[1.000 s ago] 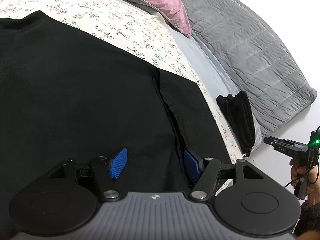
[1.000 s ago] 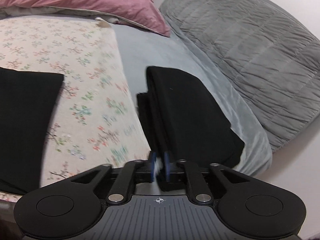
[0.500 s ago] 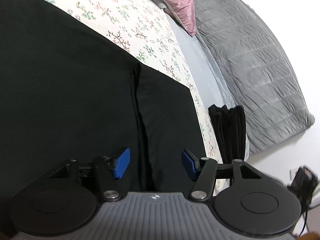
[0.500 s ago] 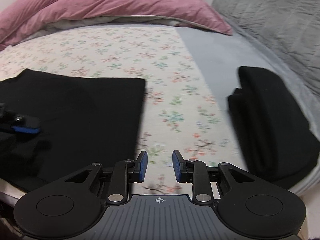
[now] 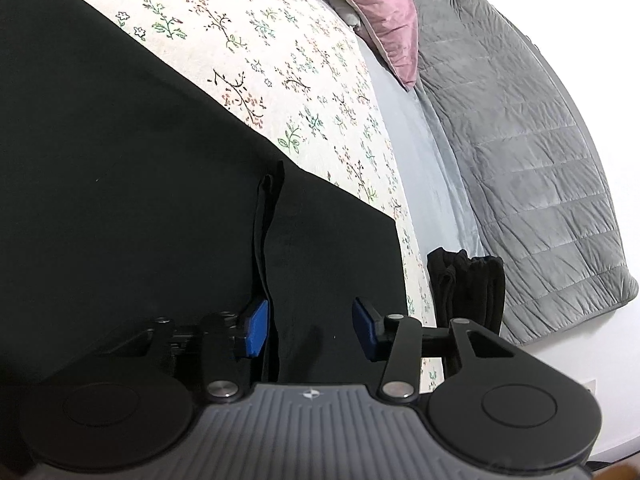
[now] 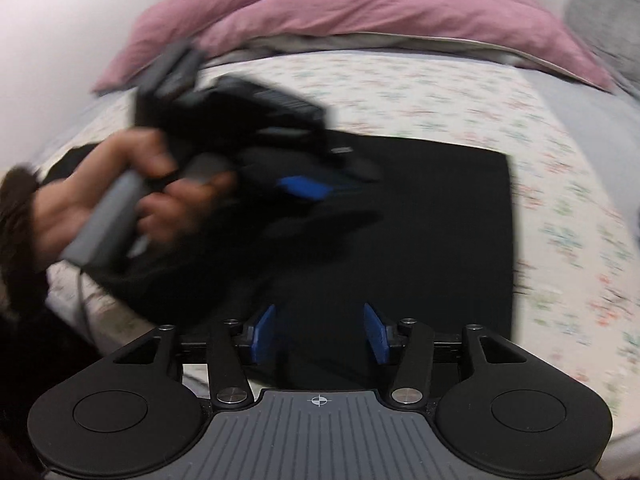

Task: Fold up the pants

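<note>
Black pants (image 5: 140, 184) lie spread flat on the floral bedspread, with a seam or fold line running toward my left gripper (image 5: 308, 330). That gripper is open and empty, low over the pants near their right edge. In the right wrist view the pants (image 6: 432, 232) fill the middle, and my right gripper (image 6: 320, 334) is open and empty over their near edge. The left gripper (image 6: 308, 190), held in a hand, shows blurred at left in that view.
A folded black garment (image 5: 468, 288) lies on the grey sheet near the bed's right edge. A pink pillow (image 5: 380, 20) and a grey quilt (image 5: 520, 152) lie at the far side. The floral bedspread (image 6: 560, 200) surrounds the pants.
My right gripper let go of the folded black garment, opened, and swung left over the spread pants. My left gripper shifted right along the pants and stayed open.
</note>
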A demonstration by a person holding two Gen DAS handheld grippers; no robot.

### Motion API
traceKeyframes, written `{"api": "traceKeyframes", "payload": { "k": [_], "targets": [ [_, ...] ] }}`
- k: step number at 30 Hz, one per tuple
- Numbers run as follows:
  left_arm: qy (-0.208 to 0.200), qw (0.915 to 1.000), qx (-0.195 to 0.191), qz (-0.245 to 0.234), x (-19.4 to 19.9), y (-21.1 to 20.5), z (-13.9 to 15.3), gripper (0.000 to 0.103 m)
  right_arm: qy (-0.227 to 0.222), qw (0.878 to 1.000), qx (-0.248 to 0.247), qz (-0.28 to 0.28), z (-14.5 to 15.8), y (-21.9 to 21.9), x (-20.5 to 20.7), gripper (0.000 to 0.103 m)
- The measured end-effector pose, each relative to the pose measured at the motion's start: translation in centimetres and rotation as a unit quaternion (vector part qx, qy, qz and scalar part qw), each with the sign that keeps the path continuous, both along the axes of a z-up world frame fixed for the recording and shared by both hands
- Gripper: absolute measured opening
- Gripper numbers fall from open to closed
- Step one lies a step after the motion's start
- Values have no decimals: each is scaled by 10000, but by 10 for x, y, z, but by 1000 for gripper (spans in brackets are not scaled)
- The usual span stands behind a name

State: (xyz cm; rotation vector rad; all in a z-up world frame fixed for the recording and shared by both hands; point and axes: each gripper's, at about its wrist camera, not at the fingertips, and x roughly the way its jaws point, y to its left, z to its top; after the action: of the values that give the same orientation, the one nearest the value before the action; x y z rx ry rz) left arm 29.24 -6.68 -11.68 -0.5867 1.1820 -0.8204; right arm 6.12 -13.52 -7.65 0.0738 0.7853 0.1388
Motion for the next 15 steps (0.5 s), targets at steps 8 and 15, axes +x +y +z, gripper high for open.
{"api": "traceKeyframes", "payload": {
  "k": [8, 15],
  "targets": [
    [188, 9996, -132, 162, 7, 0, -4, 42, -135, 9982, -459, 362, -22, 39, 14, 48],
    [335, 9990, -139, 260, 7, 3, 1, 54, -378, 9988, -287, 142, -11, 28, 9, 1]
  ]
}}
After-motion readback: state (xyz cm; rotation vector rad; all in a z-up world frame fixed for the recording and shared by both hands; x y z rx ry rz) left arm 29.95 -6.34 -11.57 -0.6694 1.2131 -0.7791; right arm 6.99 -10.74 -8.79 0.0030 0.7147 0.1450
